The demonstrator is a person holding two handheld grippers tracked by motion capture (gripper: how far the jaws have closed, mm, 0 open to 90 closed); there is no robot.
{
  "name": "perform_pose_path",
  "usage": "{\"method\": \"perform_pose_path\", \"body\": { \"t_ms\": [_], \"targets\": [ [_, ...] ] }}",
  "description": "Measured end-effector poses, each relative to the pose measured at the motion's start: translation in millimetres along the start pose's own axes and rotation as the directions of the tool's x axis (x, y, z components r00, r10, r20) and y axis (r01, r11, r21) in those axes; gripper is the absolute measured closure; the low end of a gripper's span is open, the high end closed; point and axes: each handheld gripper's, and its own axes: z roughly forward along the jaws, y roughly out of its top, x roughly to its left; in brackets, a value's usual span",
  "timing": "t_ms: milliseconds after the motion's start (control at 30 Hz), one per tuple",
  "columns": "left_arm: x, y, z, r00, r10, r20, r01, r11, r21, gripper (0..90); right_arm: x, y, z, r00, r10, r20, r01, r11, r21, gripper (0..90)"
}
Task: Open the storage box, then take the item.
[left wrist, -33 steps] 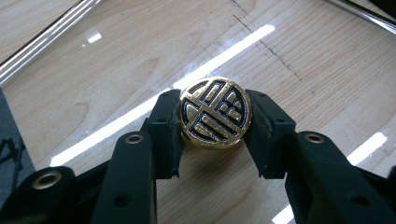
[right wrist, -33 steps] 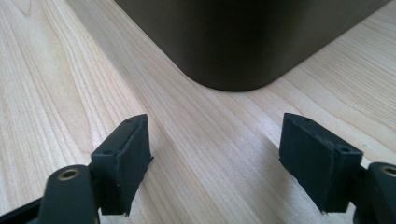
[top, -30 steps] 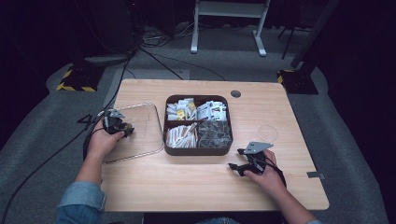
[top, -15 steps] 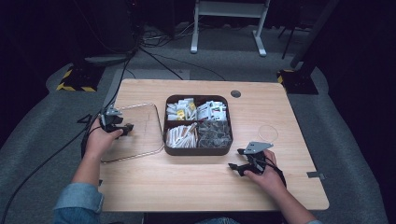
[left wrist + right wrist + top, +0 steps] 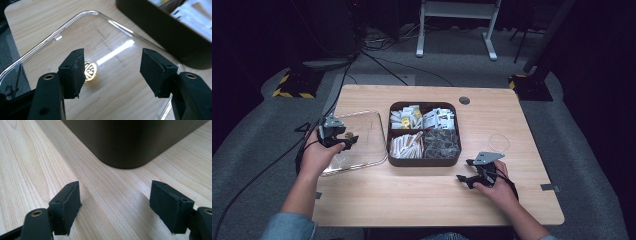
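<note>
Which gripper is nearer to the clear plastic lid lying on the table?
Left. The left gripper hovers right over the clear lid, open, with nothing between its jaws. The right gripper rests on the table beyond the brown box, open too.

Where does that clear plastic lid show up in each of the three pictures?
High view: the clear lid lies flat on the table, left of the dark box.
Left gripper view: the lid spreads beneath the open gripper.
Right gripper view: not in it.
Shared landmark: the dark box, upper right in the left gripper view, top in the right gripper view.
</note>
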Motion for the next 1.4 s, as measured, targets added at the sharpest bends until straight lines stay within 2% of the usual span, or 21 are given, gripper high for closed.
{"method": "perform_pose_path", "body": {
  "t_ms": [133, 267, 367, 533, 567, 633, 667, 733, 833, 900, 967, 1100, 1167, 1300, 1400],
  "targets": [
    [-18.1, 2.0, -14.3, 1.0, 0.004, -0.004, -0.004, 0.9995, -0.032, 38.5, -0.1, 0.0, 0.0, 1.0, -0.001, 0.0, 0.001, 1.0, 0.0, 24.7],
    [-39.8, 2.9, -25.3, 0.9994, 0.035, 0.003, -0.035, 0.9986, -0.039, 39.3, -0.1, 0.0, 0.0, 1.0, 0.0, 0.0, 0.0, 1.0, 0.0, 24.7],
    [-57.1, 2.0, -28.1, 0.997, 0.077, 0.007, -0.077, 0.9959, -0.047, 39.8, -0.4, 0.2, 0.0, 1.0, 0.001, -0.003, -0.001, 1.0, 0.0, 24.7],
    [-81.7, -3.0, -22.3, 0.9918, 0.111, 0.064, -0.107, 0.9925, -0.06, 41.0, 0.4, 1.1, 0.7, 0.9999, 0.015, 0.005, -0.015, 1.0, 0.001, 24.9],
    [-85.9, -5.0, -19.7, 0.9906, 0.11, 0.082, -0.106, 0.9928, -0.057, 41.2, 0.4, 1.2, 0.5, 0.9998, 0.021, 0.003, -0.021, 1.0, 0.0, 26.9],
    [-93.6, -9.0, -13.5, 0.9862, 0.121, 0.113, -0.117, 0.9924, -0.036, 41.6, -0.9, 2.7, -2.6, 0.9989, 0.039, -0.026, -0.04, 0.999, -0.003, 36.9],
    [-97.4, -11.4, -9.7, 0.9829, 0.123, 0.138, -0.12, 0.9924, -0.027, 42.3, -1.4, 3.9, -5.0, 0.9979, 0.054, -0.036, -0.054, 0.998, -0.018, 35.9],
    [-103.3, -15.8, -0.7, 0.9727, 0.138, 0.187, -0.138, 0.9903, -0.009, 43.7, -1.9, 7.7, -10.8, 0.9967, 0.068, -0.044, -0.07, 0.996, -0.048, 38.9],
    [-109.4, -20.4, 9.8, 0.9674, 0.129, 0.218, -0.137, 0.9903, 0.021, 42.9, -0.3, 15.4, -19.6, 0.9965, 0.065, -0.053, -0.069, 0.995, -0.074, 41.8],
    [-112.4, -23.4, 15.4, 0.9662, 0.1, 0.237, -0.11, 0.9936, 0.028, 42.6, 1.2, 20.9, -25.2, 0.9967, 0.059, -0.055, -0.064, 0.994, -0.088, 44.5],
    [-114.9, -26.6, 20.1, 0.9644, 0.09, 0.249, -0.103, 0.9939, 0.04, 42.2, 2.3, 26.6, -29.9, 0.9969, 0.051, -0.059, -0.057, 0.994, -0.095, 47.9],
    [-121.4, -33.7, 30.6, 0.9621, 0.034, 0.271, -0.055, 0.9959, 0.071, 40.4, 2.0, 37.4, -36.5, 0.9956, 0.061, -0.071, -0.067, 0.993, -0.094, 54.1],
    [-124.0, -36.7, 36.0, 0.9632, 0.037, 0.266, -0.057, 0.9959, 0.069, 40.1, 1.6, 42.1, -38.5, 0.9954, 0.063, -0.073, -0.07, 0.993, -0.099, 56.1],
    [-126.2, -40.9, 43.3, 0.9563, 0.024, 0.292, -0.051, 0.9949, 0.086, 38.8, 1.9, 49.5, -40.1, 0.9957, 0.056, -0.074, -0.064, 0.993, -0.101, 58.2],
    [-128.6, -43.3, 48.1, 0.9562, 0.059, 0.287, -0.095, 0.9889, 0.114, 37.5, 1.4, 54.5, -40.2, 0.9959, 0.052, -0.074, -0.059, 0.992, -0.108, 57.3]
  ]
}}
